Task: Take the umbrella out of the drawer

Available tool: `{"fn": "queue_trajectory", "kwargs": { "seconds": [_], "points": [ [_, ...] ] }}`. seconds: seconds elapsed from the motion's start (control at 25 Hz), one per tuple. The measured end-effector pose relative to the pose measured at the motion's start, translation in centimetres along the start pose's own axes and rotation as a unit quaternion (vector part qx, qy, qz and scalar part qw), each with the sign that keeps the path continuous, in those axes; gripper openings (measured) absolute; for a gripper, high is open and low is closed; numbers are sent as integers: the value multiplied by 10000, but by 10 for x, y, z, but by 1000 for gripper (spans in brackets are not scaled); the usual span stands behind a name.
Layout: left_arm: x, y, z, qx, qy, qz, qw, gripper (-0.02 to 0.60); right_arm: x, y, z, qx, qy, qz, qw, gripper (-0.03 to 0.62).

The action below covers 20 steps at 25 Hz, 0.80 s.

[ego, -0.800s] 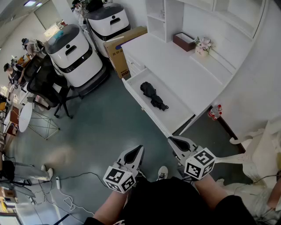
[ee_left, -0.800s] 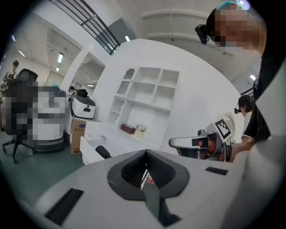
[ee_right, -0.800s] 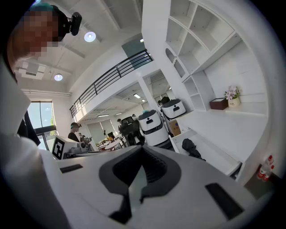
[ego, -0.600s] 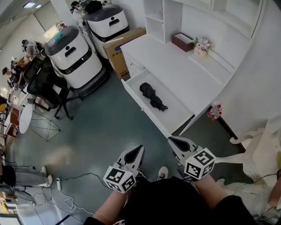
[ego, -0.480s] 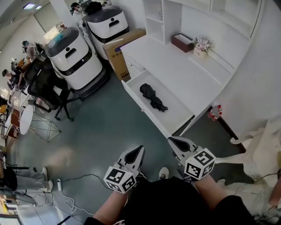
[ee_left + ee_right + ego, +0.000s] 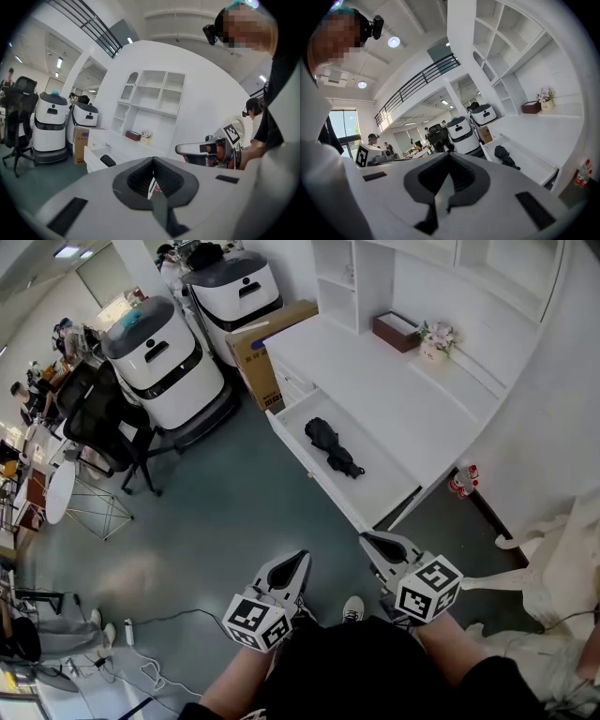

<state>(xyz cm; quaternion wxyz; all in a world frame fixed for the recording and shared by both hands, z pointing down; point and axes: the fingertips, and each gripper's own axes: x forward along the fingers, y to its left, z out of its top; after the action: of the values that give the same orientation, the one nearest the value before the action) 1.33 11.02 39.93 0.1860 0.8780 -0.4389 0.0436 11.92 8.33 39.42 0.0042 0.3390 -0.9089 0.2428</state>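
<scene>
Zero headway since a moment ago, still standing back from the open drawer.
Keeping left gripper and right gripper with fingers closed and empty, leaving the umbrella untouched toward the drawer's far end.

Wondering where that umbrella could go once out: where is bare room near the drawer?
The white counter is bare up to the brown box and flower pot at its back. The drawer is free on the near side of the umbrella. Crowded: around the cardboard box and office chair.
</scene>
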Motion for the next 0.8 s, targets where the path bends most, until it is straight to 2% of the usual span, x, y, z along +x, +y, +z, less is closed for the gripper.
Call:
{"fn": "queue_trajectory", "kwargs": {
  "seconds": [0.4,0.8],
  "points": [
    [-11,13,0,-40,48,8,10000,5,17,9,-5,146,58,114,9998,2],
    [-16,36,1,-142,89,-110,9998,5,38,13,-7,237,67,-68,9997,2]
  ]
}}
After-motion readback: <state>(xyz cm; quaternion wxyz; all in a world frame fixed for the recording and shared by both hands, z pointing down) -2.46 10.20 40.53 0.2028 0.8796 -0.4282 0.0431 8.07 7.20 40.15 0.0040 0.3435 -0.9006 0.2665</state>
